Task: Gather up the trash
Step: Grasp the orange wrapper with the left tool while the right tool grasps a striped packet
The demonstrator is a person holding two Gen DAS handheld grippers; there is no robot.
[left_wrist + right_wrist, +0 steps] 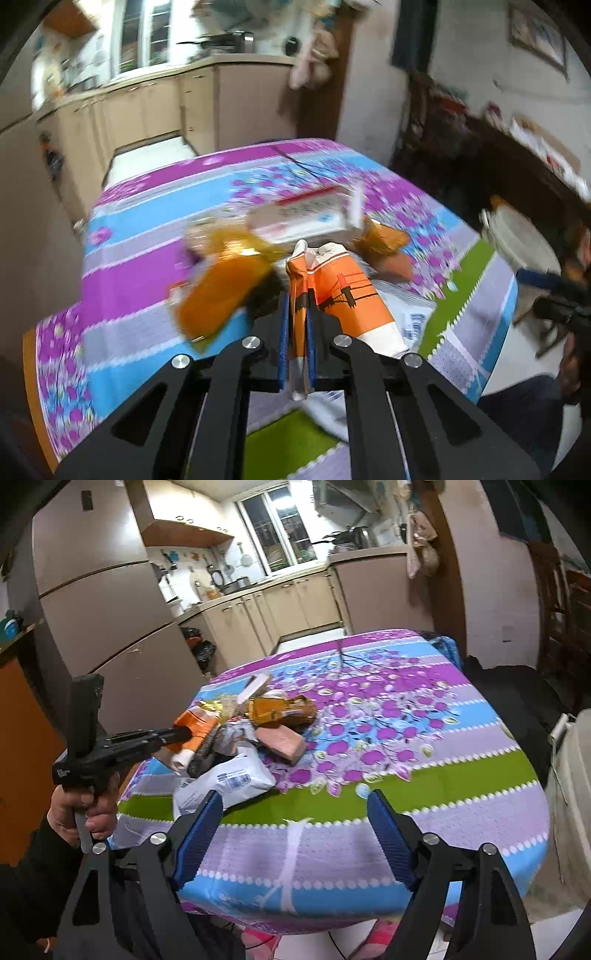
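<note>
We have the left gripper (297, 295) clamped on the orange-and-white carton (332, 291), its blue pads (283, 332) pinching a flattened edge at lower centre of the left wrist view. The carton's long axis runs from the jaws up and away toward the middle of the frame, slightly tilted right. Seen from the right wrist view, the same carton (195, 722) sits at centre left, at the near-left end of the trash pile on the table (461, 768).

Our right gripper (295, 823) hangs spread wide and holding nothing, over the table's near edge at lower centre. From it, the remaining trash lies up and to the left: the white pouch (229, 779) is just beyond its left finger, so we judge the right hand nearer to that piece than the busy left. Beyond it lie a pinkish block (282, 742) and an amber wrapper (277, 709).

A white box with a red stripe (306, 218) carries printed lines, too blurred to read. The pouch shows a blue printed panel, also illegible. No brand can be made out
</note>
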